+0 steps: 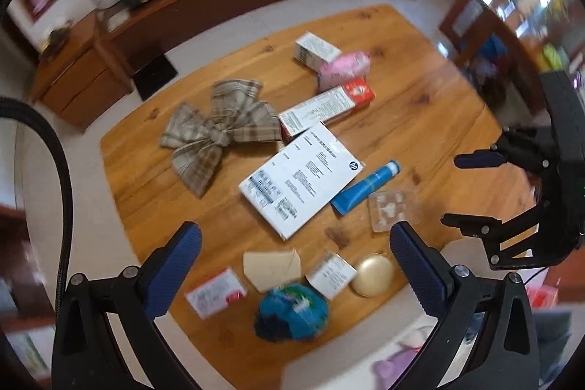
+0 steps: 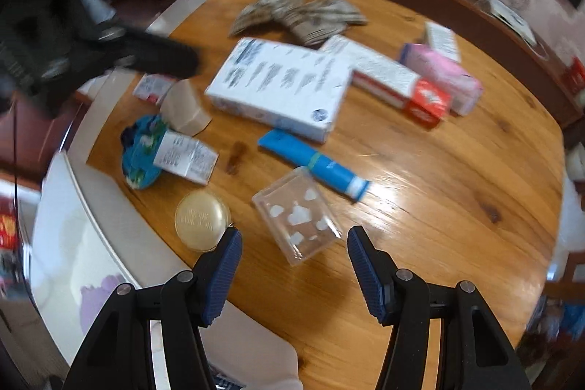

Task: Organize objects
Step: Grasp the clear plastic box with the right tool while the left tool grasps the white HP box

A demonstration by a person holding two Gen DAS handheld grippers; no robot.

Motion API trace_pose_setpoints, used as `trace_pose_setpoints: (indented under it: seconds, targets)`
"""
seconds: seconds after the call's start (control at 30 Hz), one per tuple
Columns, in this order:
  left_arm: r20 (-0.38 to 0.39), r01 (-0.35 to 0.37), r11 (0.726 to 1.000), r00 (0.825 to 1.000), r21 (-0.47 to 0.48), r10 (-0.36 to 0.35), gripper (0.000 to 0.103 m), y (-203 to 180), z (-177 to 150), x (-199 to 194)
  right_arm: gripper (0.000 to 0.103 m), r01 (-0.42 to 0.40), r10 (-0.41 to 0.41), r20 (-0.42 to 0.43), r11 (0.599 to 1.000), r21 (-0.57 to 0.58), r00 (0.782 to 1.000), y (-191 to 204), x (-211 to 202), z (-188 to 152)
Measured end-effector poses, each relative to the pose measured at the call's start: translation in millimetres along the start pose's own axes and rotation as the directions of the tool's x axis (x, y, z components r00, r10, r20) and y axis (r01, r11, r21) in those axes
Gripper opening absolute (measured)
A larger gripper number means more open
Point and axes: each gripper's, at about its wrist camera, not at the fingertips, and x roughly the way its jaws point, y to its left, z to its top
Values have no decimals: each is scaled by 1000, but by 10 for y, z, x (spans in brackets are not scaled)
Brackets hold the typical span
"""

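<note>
A wooden table carries scattered objects. A large white HP box lies in the middle, with a blue tube and a clear plastic case beside it. A round gold tin, a small white carton and a blue-green cloth ball sit near the front edge. My left gripper is open and empty above these. My right gripper is open and empty just before the clear case.
A plaid cloth bow, a red-and-white carton, a pink pack and a white carton lie farther back. A tan card and small red-white pack lie near the front. Wooden cabinets stand behind.
</note>
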Motion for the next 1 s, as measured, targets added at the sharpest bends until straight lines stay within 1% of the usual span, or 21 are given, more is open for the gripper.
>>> trace_pose_setpoints:
  seconds: [0.17,0.3,0.5,0.77,0.8,0.93,1.0]
  targets:
    - [-34,-8,993,999,117,12,103,-73,124,354,61,28,-31,-34,997,-78,999,88,218,26]
    - [-63,-26,982,997,186,38,103,-114,179,599,61,51,-55,-30,991,-121,998,122,326,46]
    - [-88,-45,972,994,232,67,103,-93,212,819,61,24,-27,-19,990,-140,999,120,408,55]
    - [-115,-9,967,993,254,39,103,-28,255,972,61,28,-35,-35,985,-167,999,121,543,-4]
    - [-120,-7,963,992,268,40,103,-37,263,1003,60,27,-33,-31,985,-171,999,125,549,-9]
    - [-144,-12,943,988,333,64,103,-95,276,1128,53,38,-39,0,984,-174,999,138,546,-17]
    - [-158,-9,934,985,356,70,103,-128,284,1181,52,37,-36,10,985,-167,999,138,547,-25]
